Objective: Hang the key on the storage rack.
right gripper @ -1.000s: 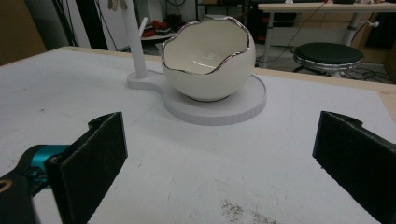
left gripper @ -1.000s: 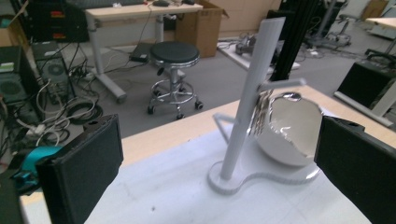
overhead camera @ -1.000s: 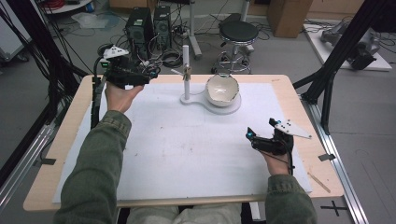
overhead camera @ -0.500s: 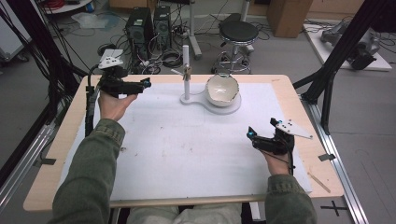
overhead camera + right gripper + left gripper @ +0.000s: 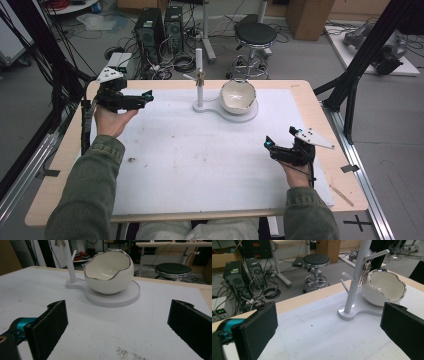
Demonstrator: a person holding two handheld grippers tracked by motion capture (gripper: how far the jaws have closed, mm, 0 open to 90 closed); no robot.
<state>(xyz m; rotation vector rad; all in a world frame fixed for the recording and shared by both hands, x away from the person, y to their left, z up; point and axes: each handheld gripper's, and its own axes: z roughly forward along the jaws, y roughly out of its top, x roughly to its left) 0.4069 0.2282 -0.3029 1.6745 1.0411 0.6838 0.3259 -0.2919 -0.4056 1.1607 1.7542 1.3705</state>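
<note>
A white peg stand [image 5: 199,75] rises from a white base [image 5: 240,116] at the back middle of the table. A bunch of keys [image 5: 365,267] hangs from one of its pegs. On the round end of the base sits a white eggshell-shaped bowl [image 5: 237,95] with a silver rim, and it looks empty. My left gripper [image 5: 140,97] hovers at the back left, pointing toward the stand, open with nothing between its jaws. My right gripper [image 5: 280,137] rests low at the right, open and empty, facing the bowl [image 5: 108,272].
A white mat [image 5: 200,165] covers most of the wooden table [image 5: 345,190]. Beyond the far edge are a black stool [image 5: 255,35], computer towers [image 5: 150,30] and cables on the floor. Black frame legs stand at both sides.
My left gripper has drifted left and toward the person while staying open. The right gripper, stand and bowl have not moved.
</note>
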